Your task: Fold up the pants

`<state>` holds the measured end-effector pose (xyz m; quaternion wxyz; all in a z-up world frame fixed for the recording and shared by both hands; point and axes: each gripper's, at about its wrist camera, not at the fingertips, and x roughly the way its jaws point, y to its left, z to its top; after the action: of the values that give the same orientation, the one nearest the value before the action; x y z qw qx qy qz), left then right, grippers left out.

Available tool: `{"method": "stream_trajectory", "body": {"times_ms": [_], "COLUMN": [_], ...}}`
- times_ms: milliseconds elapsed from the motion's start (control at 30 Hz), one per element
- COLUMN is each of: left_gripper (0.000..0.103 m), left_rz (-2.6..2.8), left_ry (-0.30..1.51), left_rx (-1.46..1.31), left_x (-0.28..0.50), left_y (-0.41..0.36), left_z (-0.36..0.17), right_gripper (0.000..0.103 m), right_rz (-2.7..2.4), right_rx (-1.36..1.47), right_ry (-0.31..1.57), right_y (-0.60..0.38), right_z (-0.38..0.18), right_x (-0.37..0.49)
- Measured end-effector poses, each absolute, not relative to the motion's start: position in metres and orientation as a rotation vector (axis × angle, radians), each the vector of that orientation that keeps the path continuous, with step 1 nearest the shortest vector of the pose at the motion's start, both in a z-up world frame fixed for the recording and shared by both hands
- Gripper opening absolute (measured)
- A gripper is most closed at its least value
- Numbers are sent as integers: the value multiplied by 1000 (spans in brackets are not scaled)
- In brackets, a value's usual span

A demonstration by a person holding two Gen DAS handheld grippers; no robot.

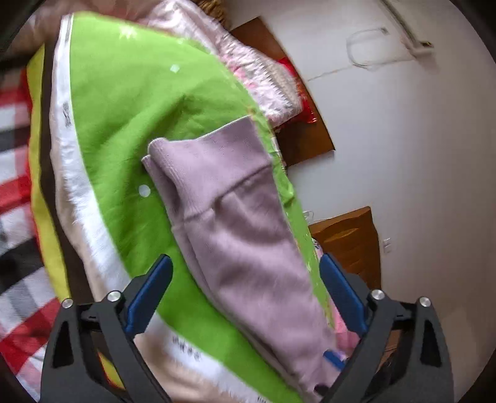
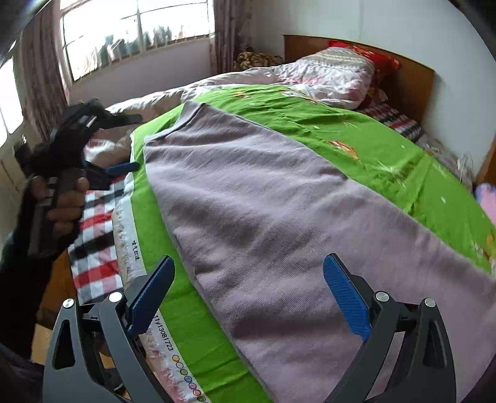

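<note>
The pants (image 2: 279, 223) lay flat on a green cloth (image 2: 356, 139) spread over the bed (image 2: 192, 86), running lengthwise from the foot edge toward the headboard (image 2: 412, 71). The right tool (image 2: 248, 297) hung over their near end with its blue pads spread wide and nothing between them touching; the fabric lay below the gap, apart from both pads. The left tool (image 1: 245, 297) also stood spread, its pads on either side of the pants (image 1: 241, 235) but not pressing on them.

The pants were a pale lilac knit with fine ribbing, doubled over so one leg lay on the other, with a stitched band across the far end (image 1: 210, 155) and soft wrinkles along the length.

The right wrist view showed the left tool (image 2: 124, 142) from outside, held in a hand (image 2: 62, 204) off the bed's window-side edge, next to a red, white and black checked sheet (image 2: 96, 235); it also showed the window (image 2: 133, 28) and a pink quilt (image 2: 325, 74) by the headboard. The left wrist view, tilted and blurred, showed the white printed border (image 1: 77, 186) of the green cloth (image 1: 124, 124) and a white wall (image 1: 403, 155).
</note>
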<state>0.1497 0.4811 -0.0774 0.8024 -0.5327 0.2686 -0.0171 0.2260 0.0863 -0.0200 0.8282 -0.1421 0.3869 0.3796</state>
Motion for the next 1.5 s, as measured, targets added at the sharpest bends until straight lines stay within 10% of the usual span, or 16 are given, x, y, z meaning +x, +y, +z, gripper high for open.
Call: {"method": "stream_trajectory", "body": {"times_ms": [367,533,733,833,1067,1100,1167,1500], "left_gripper": [83,26,29,80,80,71,20,16], "left_rz": [-139,-174,-136,-123,-126,-125,-81,-65], "left_ry": [540,505,459,493,464,458,490,413], "left_rx": [-1345,-1408,-1297,-1254,-1351,-1378,-1375,-980], "left_x": [186,167,158,174,194,194,193,194], "left_y": [500,499,487,483,507,511,518,482], "left_z": [-109,-125,-100,-94,-106,-109,-112,7], "right_gripper": [94,94,94,94,94,94,94,98], "right_rz": [844,853,842,843,864,860,829,722], "right_rx": [-245,-210,-191,-183,-216,-208,-172,-393], "right_ry": [837,828,830,841,859,862,901,914], "right_y": [86,92,98,101,128,129,127,126], "right_z": [-23,-17,-17,-19,-22,-23,-25,-54], "right_x": [230,237,247,251,273,278,288,293]}}
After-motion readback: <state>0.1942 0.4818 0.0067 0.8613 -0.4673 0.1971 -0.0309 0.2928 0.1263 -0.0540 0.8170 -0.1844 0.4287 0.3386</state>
